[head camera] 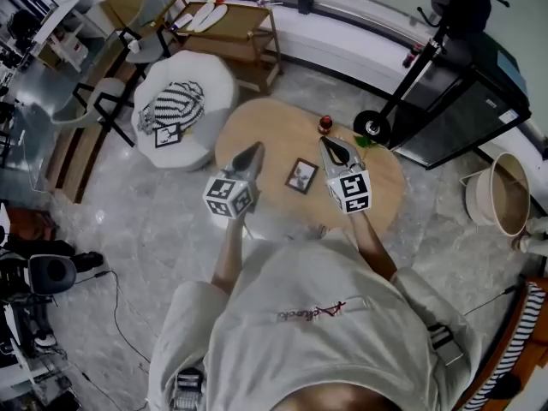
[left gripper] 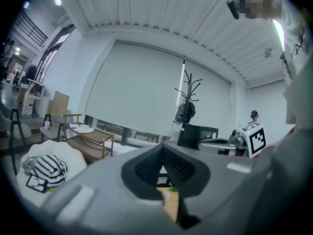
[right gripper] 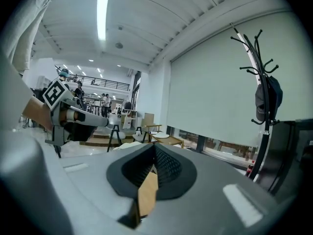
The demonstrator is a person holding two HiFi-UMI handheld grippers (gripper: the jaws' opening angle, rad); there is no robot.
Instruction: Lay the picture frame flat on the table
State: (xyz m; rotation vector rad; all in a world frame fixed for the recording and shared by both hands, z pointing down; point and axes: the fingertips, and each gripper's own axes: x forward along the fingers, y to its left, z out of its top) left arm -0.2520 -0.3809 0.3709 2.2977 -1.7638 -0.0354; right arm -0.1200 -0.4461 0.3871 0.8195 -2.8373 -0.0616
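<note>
The small dark picture frame [head camera: 301, 176] sits on the oval wooden table [head camera: 282, 127], between my two grippers. Its face shows from above, and I cannot tell whether it lies flat or leans back. My left gripper [head camera: 255, 150] hovers just left of it with the jaws together and nothing in them. My right gripper [head camera: 330, 144] hovers just right of it, also shut and holding nothing. Neither touches the frame. The left gripper view [left gripper: 163, 150] and the right gripper view [right gripper: 154, 148] point up across the room, so the frame is hidden in both.
A red bottle [head camera: 325, 124] and a green item [head camera: 364, 140] stand at the table's far edge. A white pouf [head camera: 193, 110] to the left bears a striped cloth and another small frame [head camera: 168, 135]. A black stand [head camera: 402, 92] and a basket [head camera: 505, 195] are to the right.
</note>
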